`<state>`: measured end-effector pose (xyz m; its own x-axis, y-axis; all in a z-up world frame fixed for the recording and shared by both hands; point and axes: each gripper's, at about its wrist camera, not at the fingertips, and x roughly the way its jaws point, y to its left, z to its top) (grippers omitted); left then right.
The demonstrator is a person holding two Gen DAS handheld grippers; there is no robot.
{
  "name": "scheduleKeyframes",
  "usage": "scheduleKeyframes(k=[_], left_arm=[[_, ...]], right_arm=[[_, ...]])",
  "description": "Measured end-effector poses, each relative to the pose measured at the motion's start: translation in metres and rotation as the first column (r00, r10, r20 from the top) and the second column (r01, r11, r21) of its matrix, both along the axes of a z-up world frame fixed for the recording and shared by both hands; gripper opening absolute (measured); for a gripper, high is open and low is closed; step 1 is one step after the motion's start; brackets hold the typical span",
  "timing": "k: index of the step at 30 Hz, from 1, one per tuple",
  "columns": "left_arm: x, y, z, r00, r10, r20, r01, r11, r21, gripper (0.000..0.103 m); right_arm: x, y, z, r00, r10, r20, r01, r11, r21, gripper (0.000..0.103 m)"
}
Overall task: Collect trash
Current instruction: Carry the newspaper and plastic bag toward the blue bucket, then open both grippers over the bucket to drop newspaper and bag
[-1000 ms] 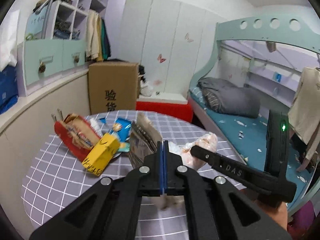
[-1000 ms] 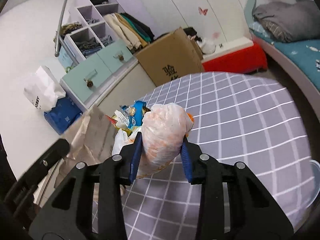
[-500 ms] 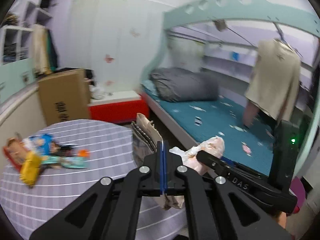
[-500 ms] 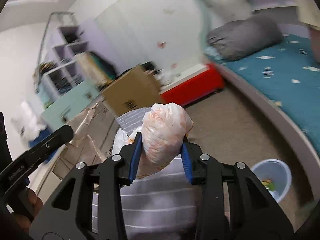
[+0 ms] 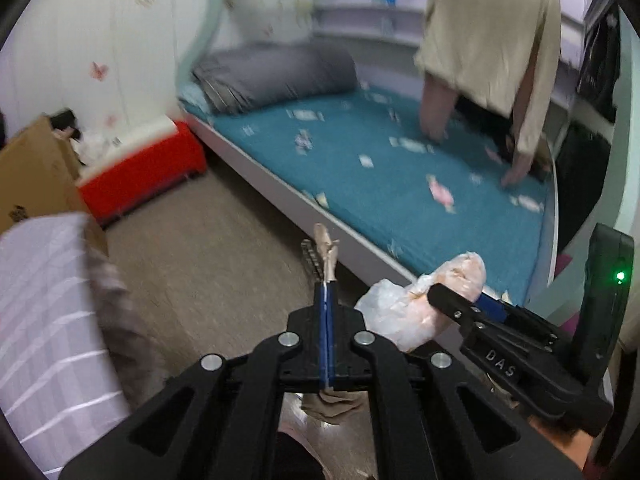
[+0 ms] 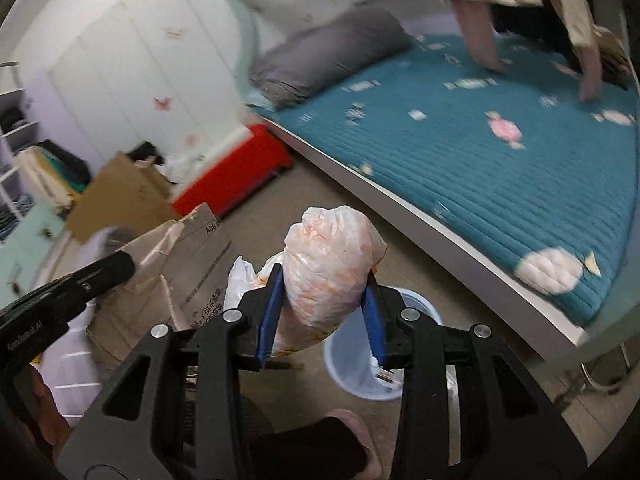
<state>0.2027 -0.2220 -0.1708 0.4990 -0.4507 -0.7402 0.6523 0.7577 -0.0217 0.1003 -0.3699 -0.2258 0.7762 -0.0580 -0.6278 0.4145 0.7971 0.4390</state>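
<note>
R claw (image 6: 322,322) is clamped on the crumpled plastic bag (image 6: 332,268), pads pressing both flanks, bag standing up out of the jaws w/ its long axis roughly along the fingers. L claw (image 5: 327,308) is fully closed on the thin edge of a brown paper bag (image 6: 192,264); in L wrist view only a sliver of paper sticks up past the tips, in R wrist view the bag's body hangs to the left of my R claw

Key relation: pale blue bin (image 6: 360,364) sits on the floor directly below/behind the R claw, its rim partly hidden by the plastic bag and the R-side finger. So R hand is the nearer one, by my read almost over the opening already. Bin isn't visible in L wrist view, can't tell L offset from there

Judgement: next is let go w/ R over the bin, then bring L across to the right for the paper bag. Paper bag is wide vs the bin mouth, may need to go in end-first

Risk: plastic bag catching on the rim. Frames are motion-blurred, so alignment is approx

Bed (image 6: 500,168) runs close along the right, a person (image 5: 488,32) leans over it
</note>
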Motion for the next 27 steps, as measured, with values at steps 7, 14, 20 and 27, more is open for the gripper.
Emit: scheduleKeyframes(k=[7,14,20,27], left_arm=[[0.040,-0.057,-0.081,0.993,-0.033,-0.109,0.048,0.989,0.140,0.001],[0.067,-0.085,-0.125,0.981,-0.036,-0.191,0.067,0.984,0.163,0.006],[0.066,-0.086,-0.151,0.986,0.033,-0.161,0.014,0.959,0.282,0.072],[0.074,-0.057,-0.147,0.977,0.101,-0.190,-0.044,0.959,0.281,0.072]], right_arm=[[0.014,-0.023,-0.050,0.991,-0.081,-0.102,0.080,0.997,-0.014,0.037],[0.017,-0.040,-0.078,0.981,-0.107,-0.163,0.109,0.994,0.006,0.037],[0.018,-0.040,-0.089,0.978,-0.097,-0.187,0.103,0.995,0.020,0.037],[0.023,-0.029,-0.096,0.978,-0.064,-0.199,0.073,0.997,0.034,0.038]])
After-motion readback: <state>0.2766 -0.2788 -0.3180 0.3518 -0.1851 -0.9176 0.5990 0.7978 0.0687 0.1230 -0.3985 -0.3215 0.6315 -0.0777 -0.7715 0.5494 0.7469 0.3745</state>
